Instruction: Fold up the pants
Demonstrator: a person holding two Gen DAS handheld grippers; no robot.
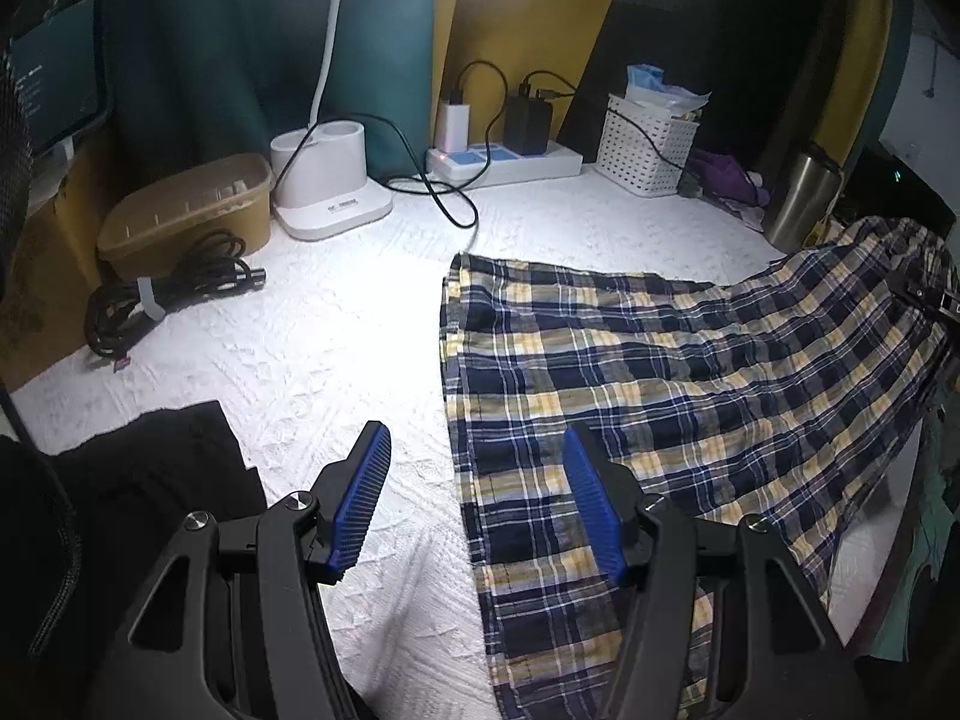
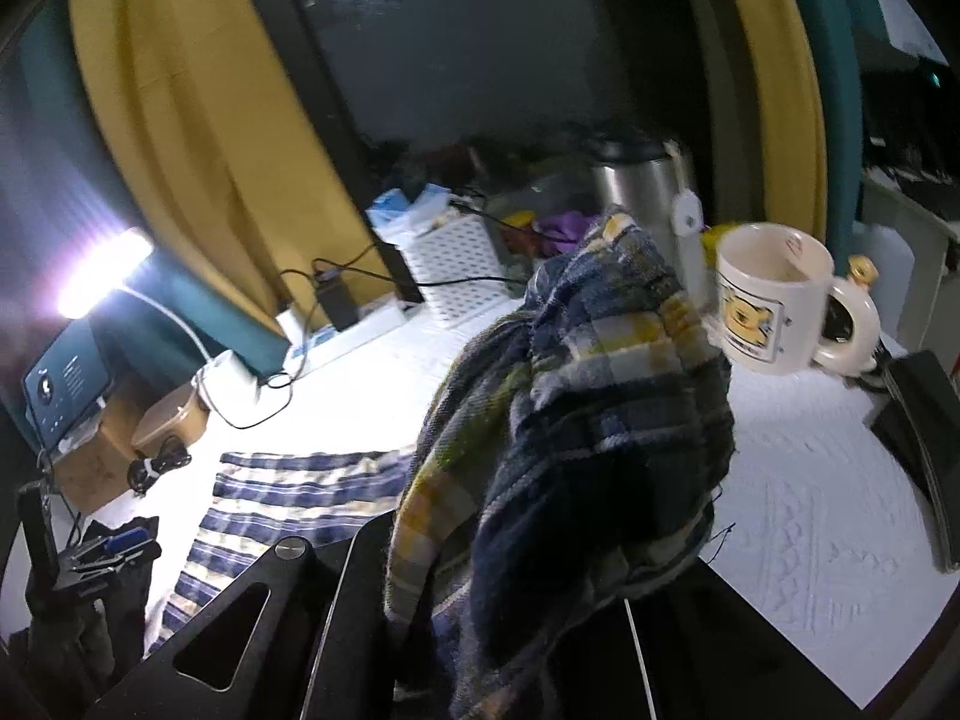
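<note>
Lifting one end of the plaid pants [image 1: 630, 360] with my right gripper [image 2: 558, 480], jaws pinched tight on a bunch of the cloth, I judge the first fold only begun. My left gripper [image 1: 474, 498] hangs spread and empty above the near hem; the rest lies flat on the white bedspread [image 1: 312, 324].

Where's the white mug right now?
In the right wrist view the white mug stands at the right on the white tablecloth, just right of the plaid pants bunched in the right claw, beside the steel flask.
</note>
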